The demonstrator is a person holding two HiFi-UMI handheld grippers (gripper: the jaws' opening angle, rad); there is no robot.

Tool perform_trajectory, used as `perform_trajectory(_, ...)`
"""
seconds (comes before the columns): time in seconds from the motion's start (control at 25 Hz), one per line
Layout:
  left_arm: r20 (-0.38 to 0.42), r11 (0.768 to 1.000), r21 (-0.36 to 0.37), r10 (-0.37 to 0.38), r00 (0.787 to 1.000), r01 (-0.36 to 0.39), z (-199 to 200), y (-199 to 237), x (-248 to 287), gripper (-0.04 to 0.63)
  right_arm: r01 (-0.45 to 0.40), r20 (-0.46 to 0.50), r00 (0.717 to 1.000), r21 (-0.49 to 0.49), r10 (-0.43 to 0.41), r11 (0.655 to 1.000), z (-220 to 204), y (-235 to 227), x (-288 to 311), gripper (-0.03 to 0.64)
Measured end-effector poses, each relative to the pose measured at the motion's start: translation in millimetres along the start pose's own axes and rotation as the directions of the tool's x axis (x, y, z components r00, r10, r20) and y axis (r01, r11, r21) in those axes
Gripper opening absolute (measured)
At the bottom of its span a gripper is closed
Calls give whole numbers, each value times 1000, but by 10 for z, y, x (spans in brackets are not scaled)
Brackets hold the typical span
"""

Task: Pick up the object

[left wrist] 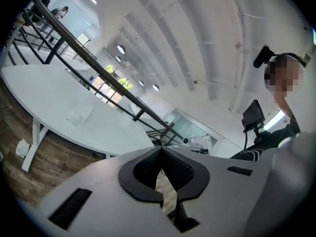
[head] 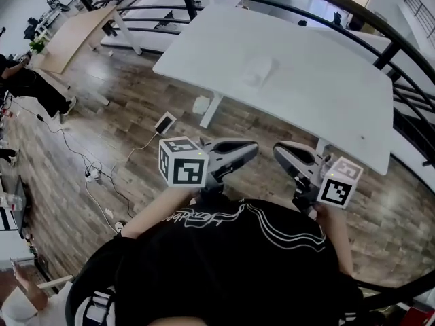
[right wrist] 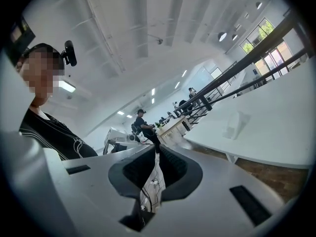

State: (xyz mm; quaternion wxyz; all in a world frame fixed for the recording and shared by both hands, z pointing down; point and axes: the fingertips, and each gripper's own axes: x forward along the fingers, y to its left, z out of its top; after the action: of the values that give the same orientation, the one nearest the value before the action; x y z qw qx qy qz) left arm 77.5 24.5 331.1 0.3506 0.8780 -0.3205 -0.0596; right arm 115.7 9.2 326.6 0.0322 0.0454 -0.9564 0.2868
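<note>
A pale, whitish object (head: 260, 70) lies near the middle of the white table (head: 340, 107); it also shows as the small pale object (left wrist: 79, 115) in the left gripper view and as the same object (right wrist: 237, 124) in the right gripper view. Both grippers are held close to my chest, well short of the table, tips turned toward each other. My left gripper (head: 253, 148) (left wrist: 160, 149) is shut with nothing between its pads. My right gripper (head: 279, 149) (right wrist: 158, 149) is likewise shut and empty.
A black curved railing (head: 401, 43) runs behind and beside the table. Cables and a power strip (head: 92, 175) lie on the wooden floor, and a white box (head: 201, 104) sits by the table leg. A wooden desk (head: 75, 36) and a seated person (head: 30, 87) are at far left.
</note>
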Motion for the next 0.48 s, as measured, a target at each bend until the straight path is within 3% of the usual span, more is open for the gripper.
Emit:
perform_trajectory(0.28,-9,1000,13,-23,1000,23,90,119,23,8,19,33,999,7,-19,1000,61,-120,46,29)
perform_trajectory(0.48,-16,999,2,-45,999,45,322,492,111,8,60,46,997,16,-60,998,242,-452,215,29)
